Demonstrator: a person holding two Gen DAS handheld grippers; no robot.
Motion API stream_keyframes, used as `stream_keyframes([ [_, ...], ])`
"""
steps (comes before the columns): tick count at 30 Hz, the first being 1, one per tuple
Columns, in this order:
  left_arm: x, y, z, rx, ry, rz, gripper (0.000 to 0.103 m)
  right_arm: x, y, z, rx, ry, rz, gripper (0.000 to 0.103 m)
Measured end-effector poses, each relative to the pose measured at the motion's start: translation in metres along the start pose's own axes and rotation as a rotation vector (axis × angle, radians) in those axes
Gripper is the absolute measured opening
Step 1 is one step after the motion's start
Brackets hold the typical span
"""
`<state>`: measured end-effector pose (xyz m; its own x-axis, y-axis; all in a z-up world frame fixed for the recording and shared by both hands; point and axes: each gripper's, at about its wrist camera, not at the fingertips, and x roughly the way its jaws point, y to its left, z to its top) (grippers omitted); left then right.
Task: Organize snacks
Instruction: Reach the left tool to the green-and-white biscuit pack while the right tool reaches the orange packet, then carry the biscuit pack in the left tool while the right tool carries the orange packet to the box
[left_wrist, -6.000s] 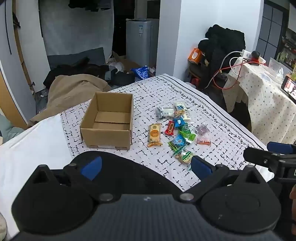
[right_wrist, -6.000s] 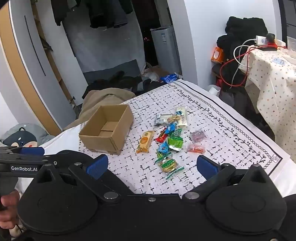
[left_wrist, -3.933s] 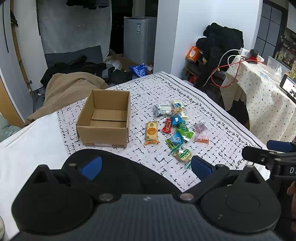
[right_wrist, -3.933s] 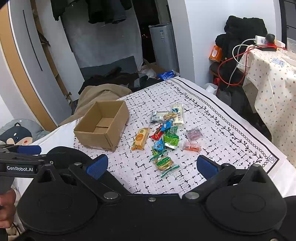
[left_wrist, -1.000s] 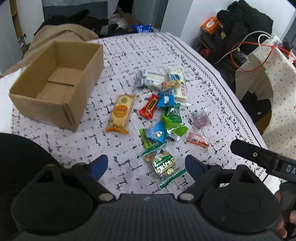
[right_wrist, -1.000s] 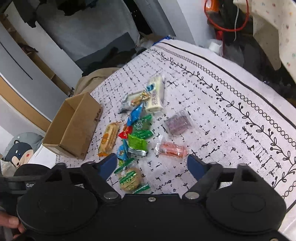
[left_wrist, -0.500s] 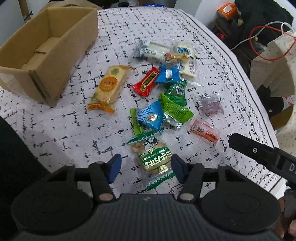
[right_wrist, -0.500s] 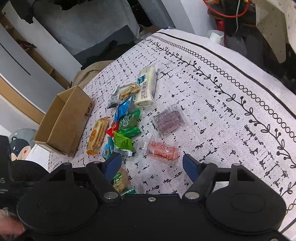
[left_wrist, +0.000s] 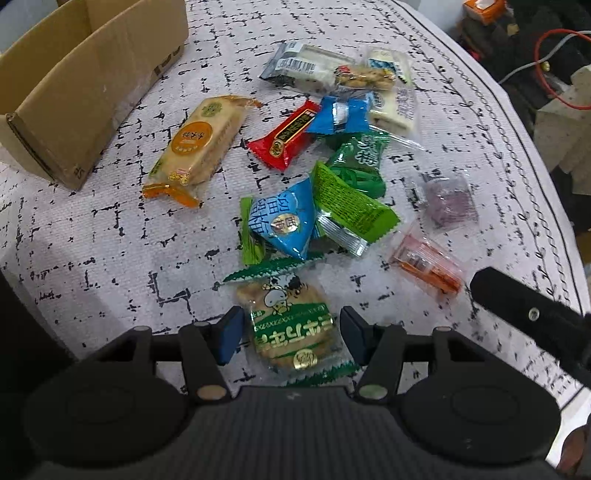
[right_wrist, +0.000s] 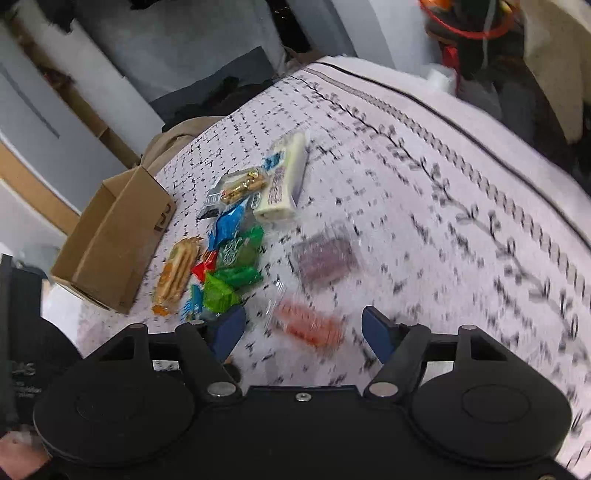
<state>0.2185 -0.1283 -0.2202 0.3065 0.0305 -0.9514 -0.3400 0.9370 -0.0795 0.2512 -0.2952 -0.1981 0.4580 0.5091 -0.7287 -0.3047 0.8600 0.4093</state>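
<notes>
Several wrapped snacks lie on a patterned cloth (left_wrist: 92, 240). My left gripper (left_wrist: 291, 334) is open, its blue pads on either side of a green-labelled biscuit pack (left_wrist: 291, 325), apart from it. My right gripper (right_wrist: 303, 332) is open, straddling an orange clear-wrapped snack (right_wrist: 308, 325); that snack also shows in the left wrist view (left_wrist: 428, 262). An open cardboard box (left_wrist: 85, 74) stands at the left, also in the right wrist view (right_wrist: 114, 240). The right wrist view is blurred.
Other packs: an orange biscuit pack (left_wrist: 195, 144), a red bar (left_wrist: 291, 133), a blue triangle pack (left_wrist: 284, 221), green packs (left_wrist: 351, 206), a purple snack (left_wrist: 448, 201), white bars (left_wrist: 314, 70). The right gripper's finger (left_wrist: 528, 314) shows at the right. The cloth's edge runs along the right.
Both grippers have come down closer to the snacks. The left jaws have narrowed around the green biscuit pack. The right gripper has moved over the orange snack.
</notes>
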Motion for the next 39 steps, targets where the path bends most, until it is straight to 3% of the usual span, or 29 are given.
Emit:
stream_keyframes([
  [12,-0.003,0.003,0.003,-0.015,-0.034,0.053,0.048,0.015,0.013,0.008,-0.103,0.006,0.061,0.069],
  [17,-0.009,0.010,0.006,-0.029,-0.052,0.063,0.048,0.023,0.021,0.000,-0.171,0.076,0.027,0.069],
  [19,-0.011,0.013,0.007,-0.034,-0.053,0.066,0.048,0.025,0.023,-0.004,-0.191,0.103,0.026,0.059],
  [21,-0.013,0.014,0.007,-0.034,-0.059,0.068,0.048,0.028,0.024,-0.007,-0.198,0.133,0.031,0.038],
  [23,-0.016,0.016,0.006,-0.027,-0.069,0.068,0.048,0.031,0.025,-0.011,-0.217,0.157,0.015,0.023],
  [39,-0.063,0.039,0.003,-0.026,-0.173,0.031,0.048,-0.007,0.048,0.007,-0.166,0.003,0.071,0.021],
])
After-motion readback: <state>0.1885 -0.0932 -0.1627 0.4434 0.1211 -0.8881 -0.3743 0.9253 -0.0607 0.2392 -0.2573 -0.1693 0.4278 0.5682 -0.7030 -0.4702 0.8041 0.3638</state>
